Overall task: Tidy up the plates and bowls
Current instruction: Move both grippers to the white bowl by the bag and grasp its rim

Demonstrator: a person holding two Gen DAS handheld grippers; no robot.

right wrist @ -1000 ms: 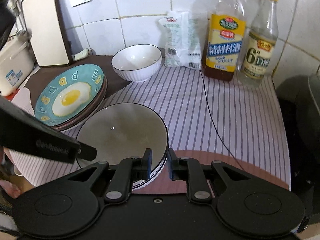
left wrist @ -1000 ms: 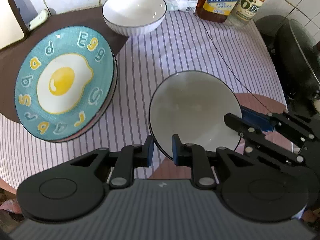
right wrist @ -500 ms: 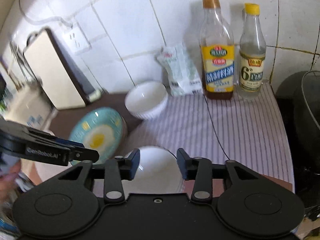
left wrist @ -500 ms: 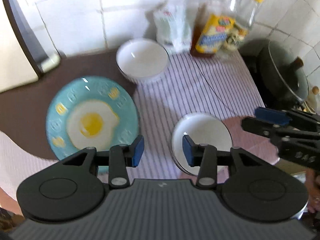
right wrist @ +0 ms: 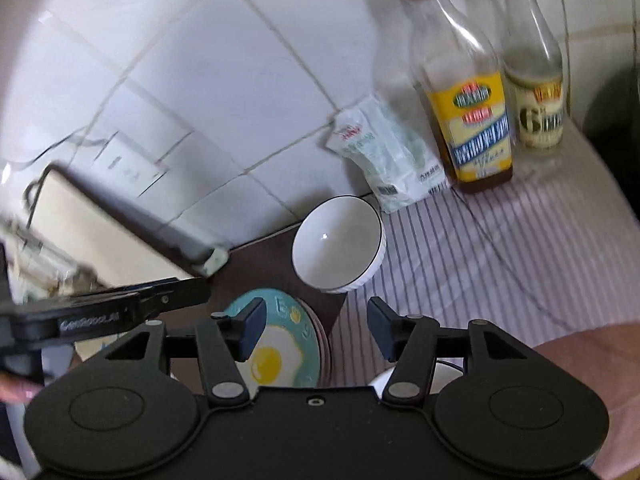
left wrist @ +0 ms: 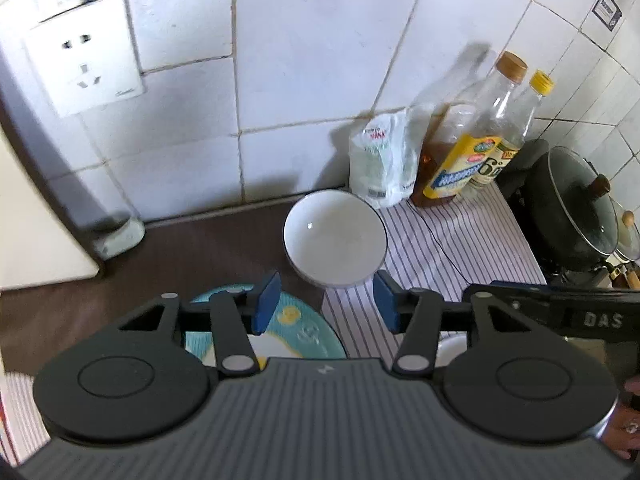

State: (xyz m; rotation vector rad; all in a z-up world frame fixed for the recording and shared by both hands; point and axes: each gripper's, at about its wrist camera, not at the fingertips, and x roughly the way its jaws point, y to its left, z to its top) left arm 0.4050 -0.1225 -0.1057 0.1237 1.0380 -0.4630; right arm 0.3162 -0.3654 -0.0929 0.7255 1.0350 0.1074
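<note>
A white ribbed bowl with a dark rim point(left wrist: 335, 240) stands at the back of the counter, also in the right wrist view point(right wrist: 338, 244). A teal fried-egg plate point(left wrist: 298, 330) on a stack lies near, left of it, seen too in the right wrist view point(right wrist: 276, 344). A second white dish point(left wrist: 452, 350) is mostly hidden behind the gripper bodies; a sliver shows in the right wrist view point(right wrist: 444, 376). My left gripper point(left wrist: 326, 306) is open and empty, above the counter. My right gripper point(right wrist: 316, 326) is open and empty, high above the dishes.
Two bottles point(left wrist: 472, 152) and a white packet point(left wrist: 380, 164) stand against the tiled wall. A black lidded pot point(left wrist: 572, 208) is at the right. A cutting board point(right wrist: 100, 216) leans at the left. A striped cloth point(right wrist: 480, 248) covers the counter's right part.
Both grippers let go of the near white dish, opened wide and rose back from the counter. The dish now lies mostly hidden below them.
</note>
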